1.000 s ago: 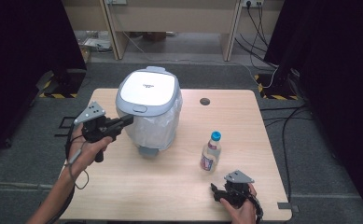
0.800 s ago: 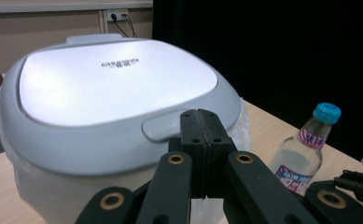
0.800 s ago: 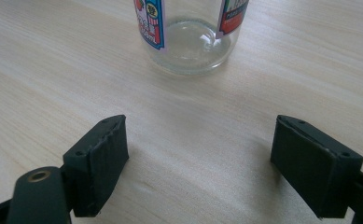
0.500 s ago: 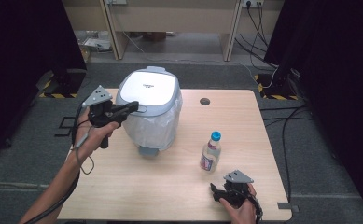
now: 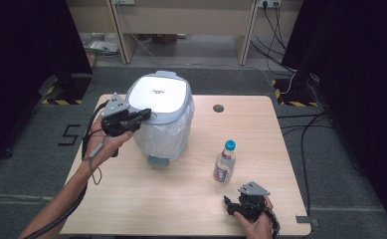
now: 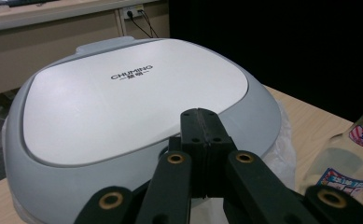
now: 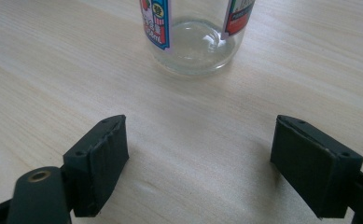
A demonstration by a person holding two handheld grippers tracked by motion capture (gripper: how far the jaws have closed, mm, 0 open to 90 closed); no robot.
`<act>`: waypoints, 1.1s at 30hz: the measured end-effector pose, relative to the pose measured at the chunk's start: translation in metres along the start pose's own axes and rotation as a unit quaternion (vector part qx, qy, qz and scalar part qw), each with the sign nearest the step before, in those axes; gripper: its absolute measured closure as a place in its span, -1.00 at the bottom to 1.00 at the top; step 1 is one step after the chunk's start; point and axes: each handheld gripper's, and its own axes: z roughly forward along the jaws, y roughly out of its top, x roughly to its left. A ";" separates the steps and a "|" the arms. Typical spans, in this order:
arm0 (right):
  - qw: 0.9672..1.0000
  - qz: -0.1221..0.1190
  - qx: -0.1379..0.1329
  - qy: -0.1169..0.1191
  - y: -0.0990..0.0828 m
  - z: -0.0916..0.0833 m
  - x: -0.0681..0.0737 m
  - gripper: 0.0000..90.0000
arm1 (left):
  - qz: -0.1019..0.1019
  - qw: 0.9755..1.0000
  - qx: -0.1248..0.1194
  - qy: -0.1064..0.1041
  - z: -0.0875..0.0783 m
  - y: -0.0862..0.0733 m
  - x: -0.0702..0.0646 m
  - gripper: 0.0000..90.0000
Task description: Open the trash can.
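A grey bin (image 5: 161, 94) with a white lid panel and a white bag liner stands at the back left of the wooden table (image 5: 131, 199). My left gripper (image 5: 144, 113) is shut with nothing in it, its tips at the lid's left rim. In the left gripper view the closed jaws (image 6: 201, 116) lie over the lid's near edge of the bin (image 6: 123, 107). A clear bottle (image 5: 224, 162) with a blue cap stands upright right of the bin. My right gripper (image 5: 232, 203) rests open near the front edge, pointing at the bottle (image 7: 193, 42), jaws (image 7: 200, 140) apart on bare wood.
A round cable hole (image 5: 218, 108) sits in the table behind the bottle. The bottle (image 6: 356, 154) also appears at the right edge of the left gripper view. Cables (image 5: 280, 30) lie on the floor beyond the table, with dark curtains on both sides.
My left gripper has moved up and to the right, from beside the bin to its lid rim. The right gripper and the bottle have stayed put.
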 end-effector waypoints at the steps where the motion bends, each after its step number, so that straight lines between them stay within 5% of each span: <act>1: 1.000 -0.002 0.000 0.000 0.000 0.000 0.000 -0.58 | -0.001 1.000 0.000 -0.001 0.000 0.000 0.000 0.98; 3: 1.000 0.001 0.000 0.002 0.000 0.000 0.000 -0.58 | -0.015 1.000 -0.006 -0.009 0.000 -0.002 0.003 0.98; 12: 1.000 0.005 0.003 0.004 0.000 0.000 0.000 -0.58 | -0.012 1.000 0.002 -0.016 0.000 -0.001 0.006 0.98; 17: 1.000 0.006 0.003 0.004 0.000 0.000 0.000 -0.58 | 0.018 1.000 0.006 -0.002 0.002 0.001 0.002 0.98; 19: 1.000 0.006 0.003 0.004 0.000 0.000 0.000 -0.58 | 0.002 1.000 0.022 -0.010 0.002 0.004 0.005 0.98; 20: 1.000 0.003 0.002 0.001 0.000 0.000 0.001 -0.58 | 0.025 0.999 0.030 0.000 0.004 0.008 0.003 0.98; 25: 1.000 0.008 0.002 0.001 -0.001 0.000 0.001 -0.57 | 0.011 0.999 0.035 -0.014 0.004 0.008 0.006 0.98; 27: 1.000 0.010 0.003 0.000 -0.001 0.000 0.001 -0.57 | 0.029 0.999 0.039 -0.006 0.005 0.010 0.005 0.98; 33: 1.000 0.012 0.003 -0.003 -0.001 -0.001 0.002 -0.57 | 0.038 0.998 0.055 -0.004 0.006 0.013 0.004 0.98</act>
